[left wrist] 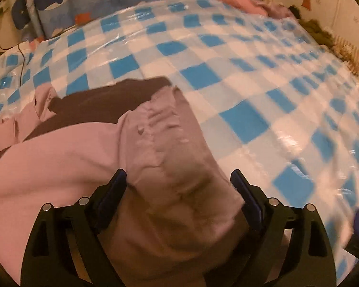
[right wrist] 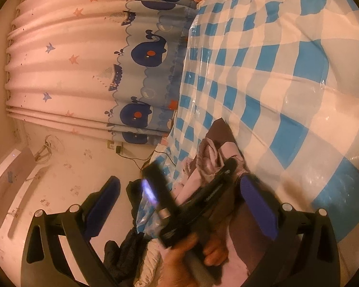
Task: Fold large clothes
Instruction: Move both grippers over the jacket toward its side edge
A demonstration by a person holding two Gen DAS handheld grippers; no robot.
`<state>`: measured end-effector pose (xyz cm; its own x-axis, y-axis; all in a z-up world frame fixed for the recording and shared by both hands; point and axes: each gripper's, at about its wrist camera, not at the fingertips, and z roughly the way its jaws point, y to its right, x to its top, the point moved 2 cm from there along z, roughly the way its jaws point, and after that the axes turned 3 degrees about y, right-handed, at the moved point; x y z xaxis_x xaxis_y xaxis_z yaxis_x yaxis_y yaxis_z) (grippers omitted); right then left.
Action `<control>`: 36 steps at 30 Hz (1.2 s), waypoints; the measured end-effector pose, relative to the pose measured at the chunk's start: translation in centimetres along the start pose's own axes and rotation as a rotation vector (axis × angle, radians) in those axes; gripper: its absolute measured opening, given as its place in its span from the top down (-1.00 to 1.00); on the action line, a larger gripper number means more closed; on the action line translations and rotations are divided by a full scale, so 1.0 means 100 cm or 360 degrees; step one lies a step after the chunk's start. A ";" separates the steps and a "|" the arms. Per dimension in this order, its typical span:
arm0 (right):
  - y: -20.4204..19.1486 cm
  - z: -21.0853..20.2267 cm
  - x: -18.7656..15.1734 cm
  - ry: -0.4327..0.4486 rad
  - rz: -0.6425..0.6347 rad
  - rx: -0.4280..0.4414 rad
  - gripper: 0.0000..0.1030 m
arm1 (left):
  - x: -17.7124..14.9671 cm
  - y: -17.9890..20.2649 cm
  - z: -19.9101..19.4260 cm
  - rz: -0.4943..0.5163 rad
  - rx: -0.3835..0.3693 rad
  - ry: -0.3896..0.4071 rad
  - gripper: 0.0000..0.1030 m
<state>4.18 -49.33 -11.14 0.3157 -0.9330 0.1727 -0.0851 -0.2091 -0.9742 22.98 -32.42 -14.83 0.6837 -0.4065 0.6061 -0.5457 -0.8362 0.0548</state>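
Pink garment is bunched up on the checkered bed, over some brown cloth. Left gripper is spread wide with a fold of pink fabric sitting between its fingers. Right gripper is wide open too, gripping nothing.

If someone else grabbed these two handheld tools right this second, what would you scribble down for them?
Left tool: its two fingers stand wide apart with a bunched part of the pink garment lying between them; I cannot tell whether they grip it.
Right tool: open, holding nothing. It looks down past the other handheld tool and the hand holding it.
Clothes: the pink garment, with a dark brown part, lies crumpled near the edge of the blue checked cover.
Done: no neat fold shows yet.
Left: spread the garment flat on the cover, then fold it.
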 end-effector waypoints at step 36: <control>-0.084 0.197 -0.101 -0.0557 -0.1592 -0.0739 -0.87 | -0.123 -0.345 -0.198 -0.0987 -0.0036 0.0470 -0.69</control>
<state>20.34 -32.37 -7.58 0.6763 -0.1729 0.7161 0.0346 -0.9636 -0.2652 23.83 8.71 -8.49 0.7142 0.2648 0.6479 -0.1083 -0.8727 0.4762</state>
